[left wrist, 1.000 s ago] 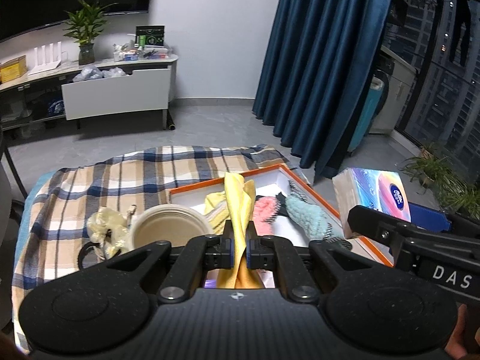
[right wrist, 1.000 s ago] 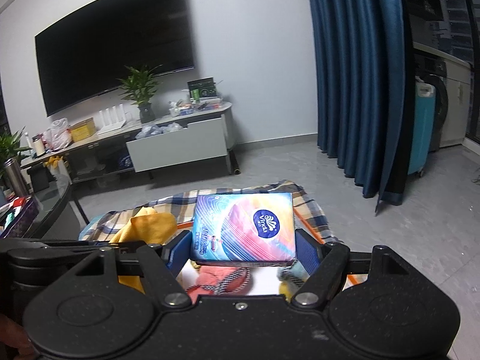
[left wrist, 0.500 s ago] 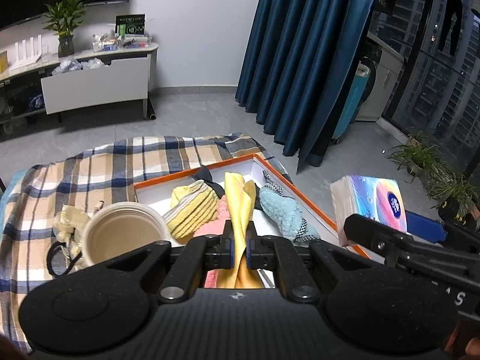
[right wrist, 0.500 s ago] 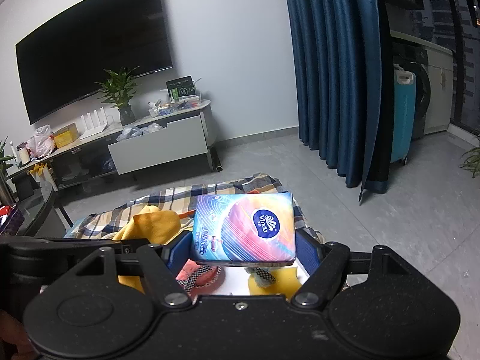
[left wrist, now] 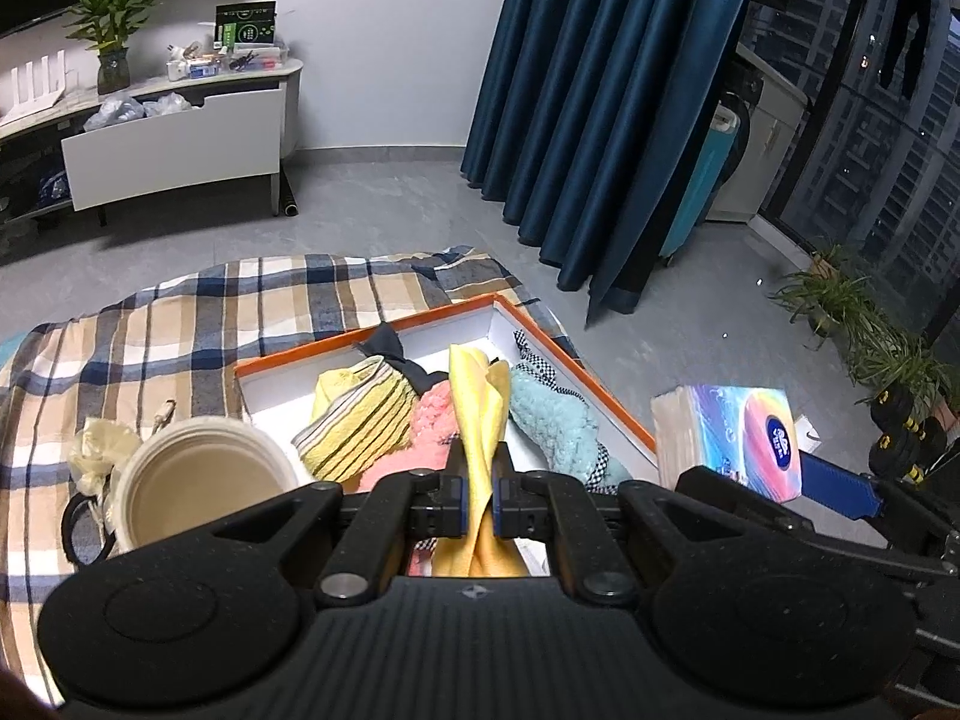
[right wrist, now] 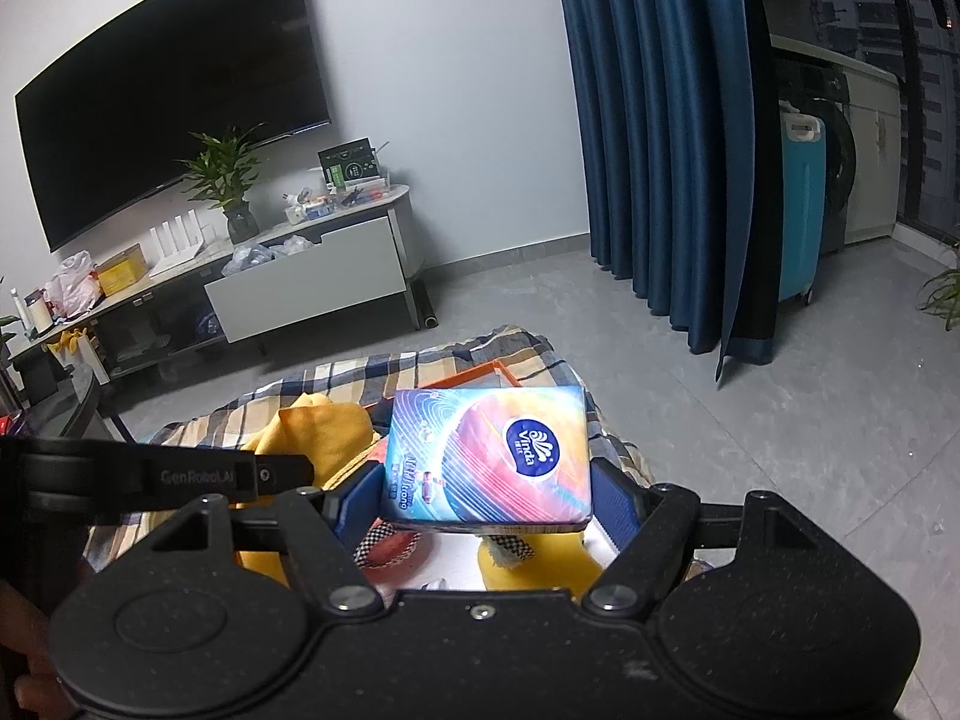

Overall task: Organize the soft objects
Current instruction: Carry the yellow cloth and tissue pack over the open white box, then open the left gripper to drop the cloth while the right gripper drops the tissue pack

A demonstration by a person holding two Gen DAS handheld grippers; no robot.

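Observation:
My left gripper (left wrist: 480,483) is shut on a yellow cloth (left wrist: 478,405), held above an orange-rimmed white box (left wrist: 606,402). In the box lie a yellow striped cloth (left wrist: 360,420), a pink fluffy piece (left wrist: 432,432), a light blue fluffy piece (left wrist: 555,417) and a black-and-white checked cloth (left wrist: 540,369). My right gripper (right wrist: 486,495) is shut on a colourful tissue pack (right wrist: 489,456), held over the box's right side; the same tissue pack (left wrist: 729,435) shows at the right of the left wrist view. The yellow cloth (right wrist: 321,435) also hangs left of the pack.
The box sits on a plaid blanket (left wrist: 180,324). A stack of paper bowls (left wrist: 201,474) and a crumpled pale bag (left wrist: 99,450) lie left of the box. Beyond are grey floor, a white TV cabinet (right wrist: 312,282), blue curtains (left wrist: 600,120) and potted plants (left wrist: 840,312).
Both grippers have moved forward and lower over the box with their loads. More of the box's contents show in the left wrist view, and the tissue pack sits closer over the box.

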